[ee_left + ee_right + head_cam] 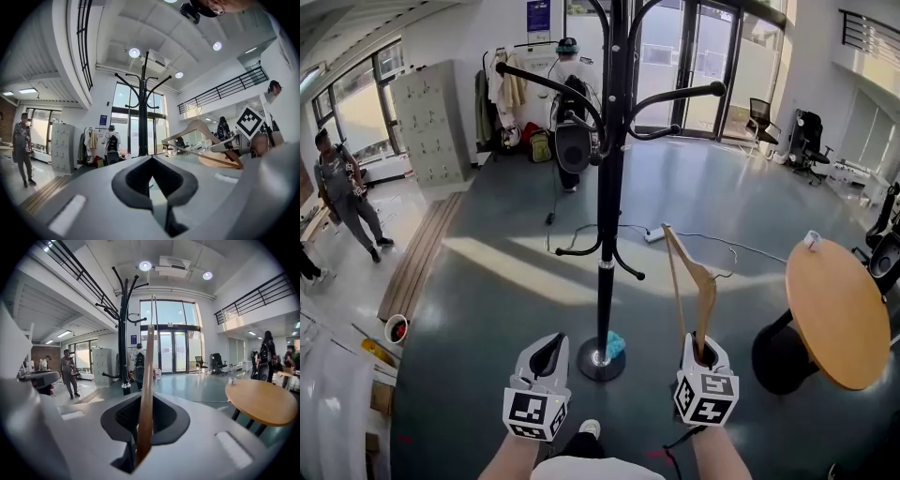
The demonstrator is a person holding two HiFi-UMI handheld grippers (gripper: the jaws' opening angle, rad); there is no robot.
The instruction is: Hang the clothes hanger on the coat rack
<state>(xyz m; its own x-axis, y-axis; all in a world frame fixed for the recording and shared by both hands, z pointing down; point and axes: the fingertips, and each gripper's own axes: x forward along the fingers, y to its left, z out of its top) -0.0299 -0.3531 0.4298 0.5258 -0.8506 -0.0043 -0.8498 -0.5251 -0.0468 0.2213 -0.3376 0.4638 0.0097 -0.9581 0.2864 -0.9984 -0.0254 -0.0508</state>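
Note:
A tall black coat rack (609, 187) with curved hooks stands on the grey floor just ahead, its round base (600, 361) between my two grippers. My right gripper (703, 352) is shut on a wooden clothes hanger (689, 281), which sticks up and away from it, right of the pole and apart from it. In the right gripper view the hanger (147, 380) runs up from between the jaws, with the rack (123, 333) to its left. My left gripper (547, 352) is shut and holds nothing; its view shows the rack (143, 112) ahead and the hanger (206, 136) to the right.
A round wooden table (834, 314) on a black foot stands to the right. White cables (703, 239) lie on the floor behind the rack. A person (342, 192) walks at the far left, another (570, 103) stands at the back near hung coats. Office chairs (806, 141) sit far right.

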